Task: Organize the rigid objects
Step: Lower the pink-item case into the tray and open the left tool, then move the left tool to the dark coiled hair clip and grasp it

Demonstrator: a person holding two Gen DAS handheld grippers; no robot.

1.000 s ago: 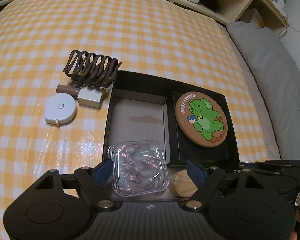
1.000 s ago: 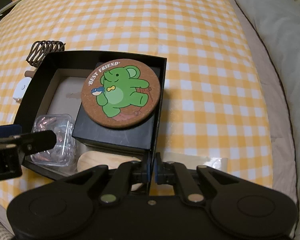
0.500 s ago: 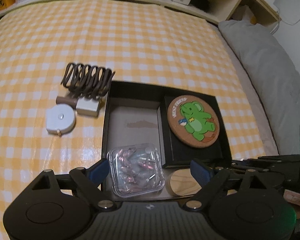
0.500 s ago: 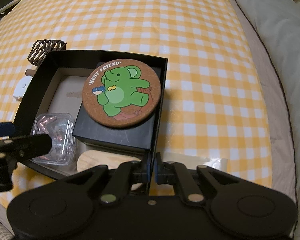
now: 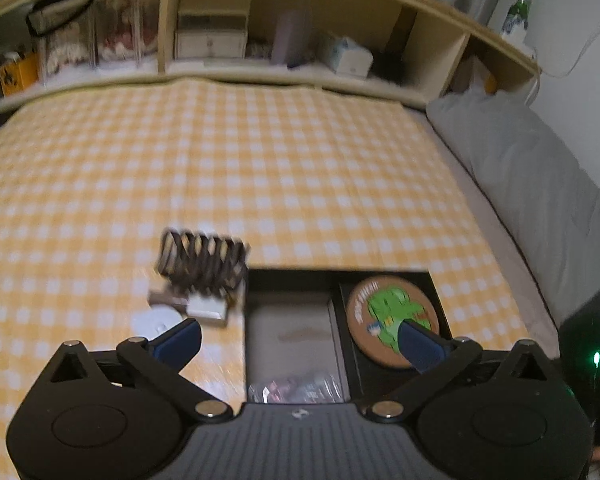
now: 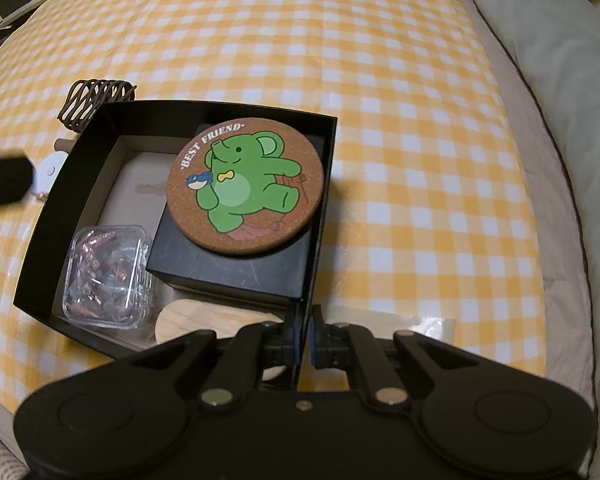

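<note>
Left tongs opening wide, nothing between them, above black cardboard box on yellow-checked bed. Right tongs clamped on box's wall. Clear plastic case and round cork elephant coaster inside box.

glossy checked tablecloth — clear plastic case, rough cork coaster, matt black cardboard box, pale wood disc.

One open black box, one cork coaster, one clear case
</note>
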